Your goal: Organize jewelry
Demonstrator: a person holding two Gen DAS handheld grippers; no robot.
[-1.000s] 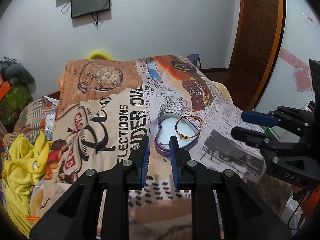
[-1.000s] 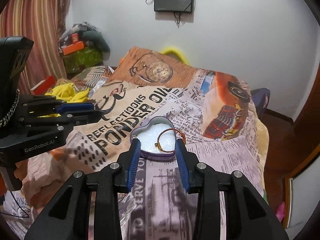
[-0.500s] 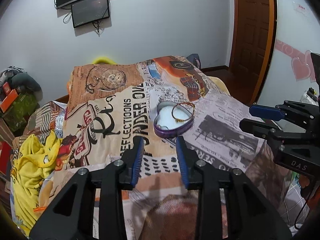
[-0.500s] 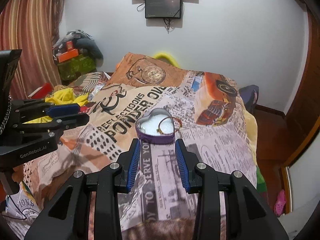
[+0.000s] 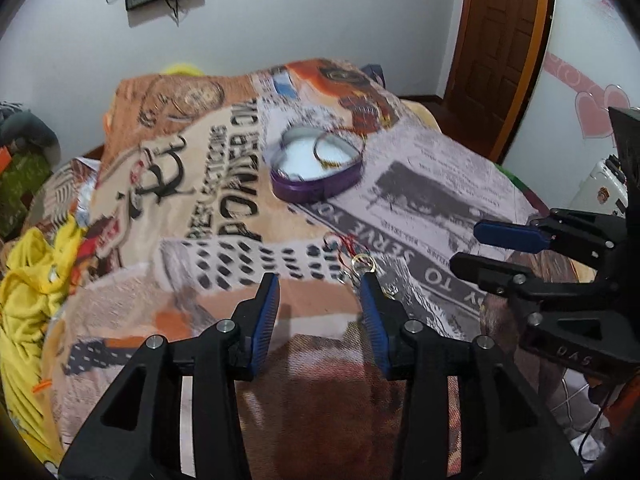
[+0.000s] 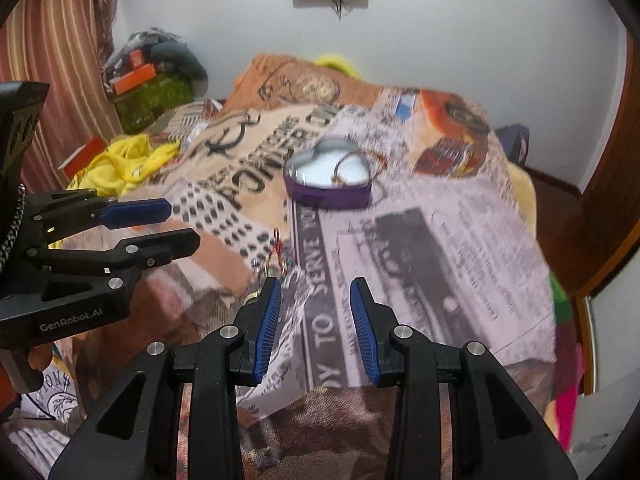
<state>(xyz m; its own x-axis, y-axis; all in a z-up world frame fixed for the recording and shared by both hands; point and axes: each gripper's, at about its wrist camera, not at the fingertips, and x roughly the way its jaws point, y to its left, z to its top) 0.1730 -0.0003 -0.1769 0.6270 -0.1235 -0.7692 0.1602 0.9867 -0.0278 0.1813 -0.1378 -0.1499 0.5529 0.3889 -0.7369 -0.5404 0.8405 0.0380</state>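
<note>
A purple heart-shaped tin (image 5: 316, 168) sits open on the printed blanket, with a gold and red bangle (image 5: 338, 150) resting across its rim; it also shows in the right wrist view (image 6: 328, 178). A small tangle of jewelry with red thread and a gold ring (image 5: 354, 258) lies on the blanket near the front, also seen in the right wrist view (image 6: 278, 262). My left gripper (image 5: 320, 292) is open and empty, just short of that tangle. My right gripper (image 6: 314, 300) is open and empty, with the tangle off its left fingertip.
The printed blanket (image 5: 208, 184) covers a bed. Yellow cloth (image 5: 28, 280) lies at the left edge. A pile of boxes and clothes (image 6: 152, 80) stands against the wall. A wooden door (image 5: 500, 40) is at the right.
Both grippers have pulled back from the heart tin toward the bed's near edge, and the left one has opened wider. The jewelry tangle has come into view near the fingertips.
</note>
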